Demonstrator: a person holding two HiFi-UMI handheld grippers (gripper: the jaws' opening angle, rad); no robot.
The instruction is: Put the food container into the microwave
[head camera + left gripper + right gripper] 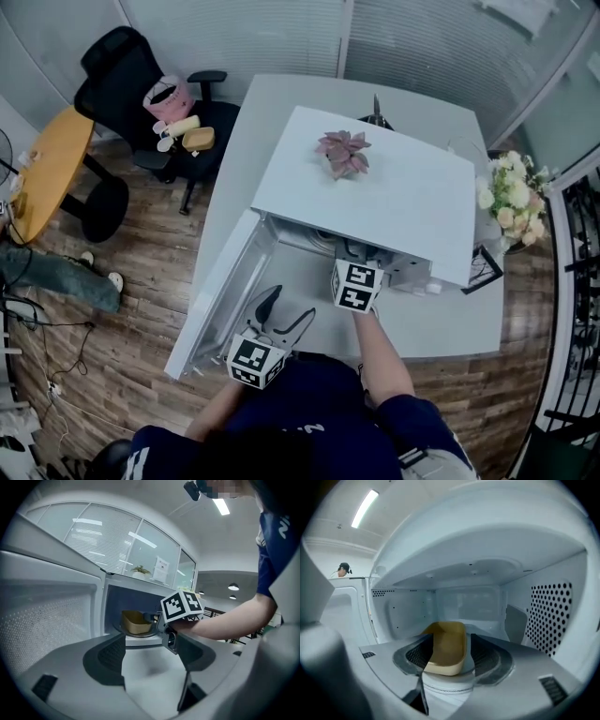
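Note:
The white microwave (pixel 375 192) stands on a white table (pixel 469 319) with its door (pixel 220 300) swung open to the left. A tan food container (pixel 447 651) rests on the turntable (pixel 450 679) inside the cavity. It also shows in the left gripper view, where the container (pixel 133 623) sits deep in the opening. My right gripper (pixel 449 660) reaches into the cavity, its pads against both sides of the container. My left gripper (pixel 284 314) hangs open in front of the door opening, holding nothing.
A pink plant (pixel 344 152) sits on top of the microwave. White flowers (pixel 511 192) stand at the table's right edge. A black office chair (pixel 141 84) and a round wooden table (pixel 47 169) are off to the left. A person (pixel 342 569) stands far behind.

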